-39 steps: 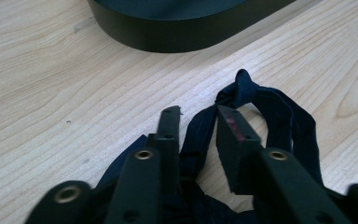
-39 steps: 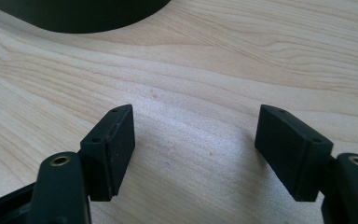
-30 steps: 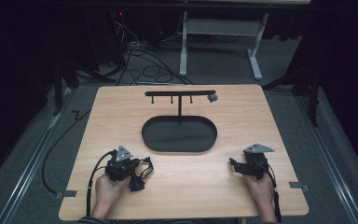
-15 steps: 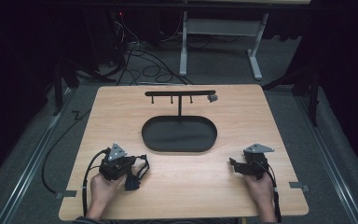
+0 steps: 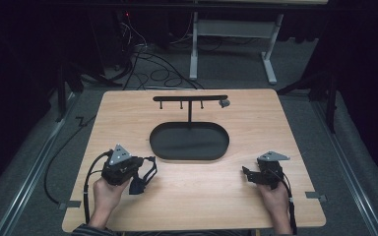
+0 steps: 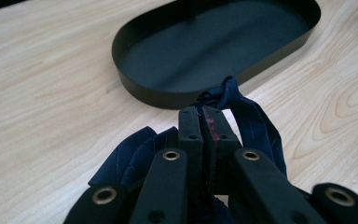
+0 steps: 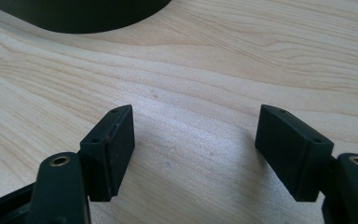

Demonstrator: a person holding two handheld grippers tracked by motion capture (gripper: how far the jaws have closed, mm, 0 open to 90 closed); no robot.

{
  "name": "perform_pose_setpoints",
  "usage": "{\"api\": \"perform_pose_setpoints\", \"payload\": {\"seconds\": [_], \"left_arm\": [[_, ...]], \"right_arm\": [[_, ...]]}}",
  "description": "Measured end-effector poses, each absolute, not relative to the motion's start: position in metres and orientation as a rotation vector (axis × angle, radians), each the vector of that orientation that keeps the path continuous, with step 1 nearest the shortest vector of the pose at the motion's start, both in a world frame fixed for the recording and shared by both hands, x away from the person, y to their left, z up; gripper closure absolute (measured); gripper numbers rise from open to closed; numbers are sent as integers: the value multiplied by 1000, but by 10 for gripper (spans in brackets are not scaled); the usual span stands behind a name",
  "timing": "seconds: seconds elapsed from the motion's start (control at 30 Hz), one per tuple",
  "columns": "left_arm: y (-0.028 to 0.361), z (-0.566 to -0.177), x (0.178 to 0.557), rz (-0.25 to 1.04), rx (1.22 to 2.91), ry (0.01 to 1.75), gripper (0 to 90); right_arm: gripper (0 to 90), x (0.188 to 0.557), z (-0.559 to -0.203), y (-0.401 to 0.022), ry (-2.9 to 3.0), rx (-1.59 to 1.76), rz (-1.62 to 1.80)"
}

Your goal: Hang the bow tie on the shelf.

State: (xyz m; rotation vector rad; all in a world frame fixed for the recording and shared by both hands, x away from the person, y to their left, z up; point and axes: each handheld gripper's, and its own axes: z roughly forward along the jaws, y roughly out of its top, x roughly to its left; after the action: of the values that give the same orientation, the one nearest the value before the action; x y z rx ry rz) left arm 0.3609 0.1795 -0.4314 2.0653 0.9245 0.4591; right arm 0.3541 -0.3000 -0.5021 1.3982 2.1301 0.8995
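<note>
Left tongs (image 6: 203, 122) clamped together on dark blue cloth (image 6: 254, 122), cloth bunched round the jaws, low over bench (image 5: 128, 113) | right tongs (image 7: 193, 144) spread apart over bare wood, gripping nothing | ahead of both, between them: black oval tray (image 5: 189, 140) | beyond tray: black T-shaped hook rack (image 5: 190, 99)

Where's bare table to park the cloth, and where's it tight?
Bare wood: the front strip between the left gripper and right gripper, below the oval tray; also both side margins flanking the tray. The tray floor is empty too. Tight: behind the tray, under the hook rack. The dark blue cloth sits clamped in the left jaws.
</note>
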Motion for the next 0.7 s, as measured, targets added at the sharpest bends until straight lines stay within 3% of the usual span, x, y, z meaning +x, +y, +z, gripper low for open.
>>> {"api": "perform_pose_setpoints", "payload": {"seconds": [0.7], "left_arm": [[168, -406, 373, 462, 2056, 859, 867]], "right_arm": [[297, 354, -502, -300, 2131, 1398, 901]]}}
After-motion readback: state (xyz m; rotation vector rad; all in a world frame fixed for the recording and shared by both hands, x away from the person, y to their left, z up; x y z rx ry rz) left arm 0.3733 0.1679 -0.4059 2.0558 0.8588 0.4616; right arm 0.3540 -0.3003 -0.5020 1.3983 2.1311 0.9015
